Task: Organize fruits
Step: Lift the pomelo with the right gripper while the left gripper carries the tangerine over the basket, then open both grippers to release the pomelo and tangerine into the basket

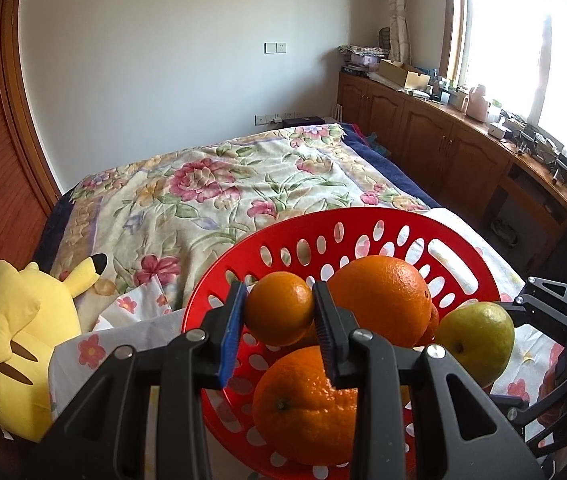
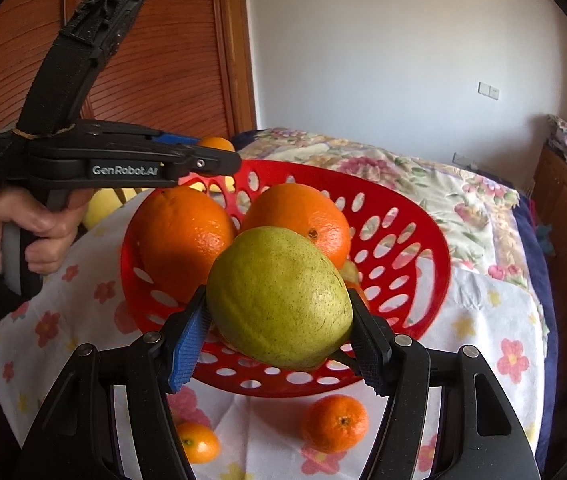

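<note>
A red perforated basket [image 1: 363, 224] [image 2: 423, 248] stands on a flowered white cloth and holds two large oranges [image 1: 383, 300] [image 1: 303, 404] [image 2: 183, 236] [image 2: 303, 216]. My left gripper [image 1: 279, 308] is shut on a small tangerine [image 1: 279, 308], held above the basket; it shows in the right wrist view [image 2: 215, 148] at the basket's far left rim. My right gripper [image 2: 279, 320] is shut on a green pear [image 2: 279, 296] [image 1: 479, 344] over the basket's near rim. Two small tangerines [image 2: 335, 424] [image 2: 199, 442] lie on the cloth in front of the basket.
A yellow plush toy [image 1: 23, 336] lies left of the basket. A bed with a floral blanket [image 1: 211, 184] stretches behind. Wooden cabinets [image 1: 443, 136] with clutter line the right wall under a window. A wooden door [image 2: 155, 60] is at the left.
</note>
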